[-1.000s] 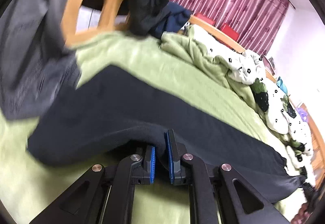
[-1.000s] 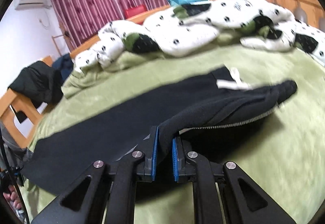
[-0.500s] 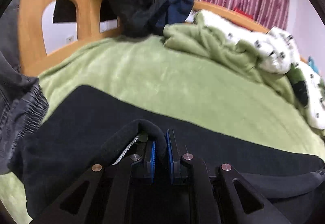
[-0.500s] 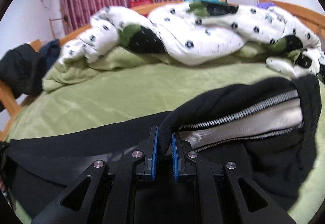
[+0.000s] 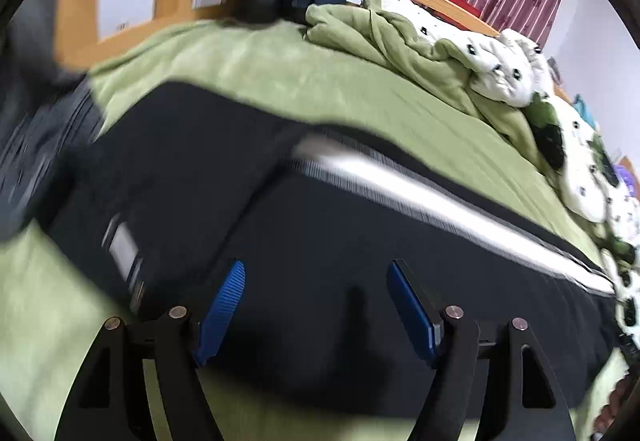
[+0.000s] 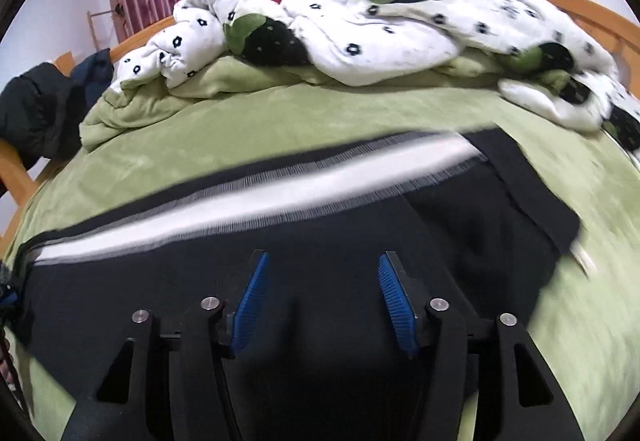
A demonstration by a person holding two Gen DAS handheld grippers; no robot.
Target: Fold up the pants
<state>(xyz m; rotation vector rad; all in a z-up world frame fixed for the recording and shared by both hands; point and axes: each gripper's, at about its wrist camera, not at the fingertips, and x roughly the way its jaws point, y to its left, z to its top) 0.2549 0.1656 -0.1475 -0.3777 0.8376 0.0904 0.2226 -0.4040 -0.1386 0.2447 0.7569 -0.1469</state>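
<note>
Right wrist — gripper (image 6: 320, 297) just opened over pants (image 6: 340, 265).

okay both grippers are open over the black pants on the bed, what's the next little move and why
Probably lift both grippers clear and look over the fold. The left gripper and right gripper have just been opening, and nothing is pinched between their pads. The black pants lie laid over on the green blanket, a white lining strip showing along the far edge. That edge may need tidying next.
</note>
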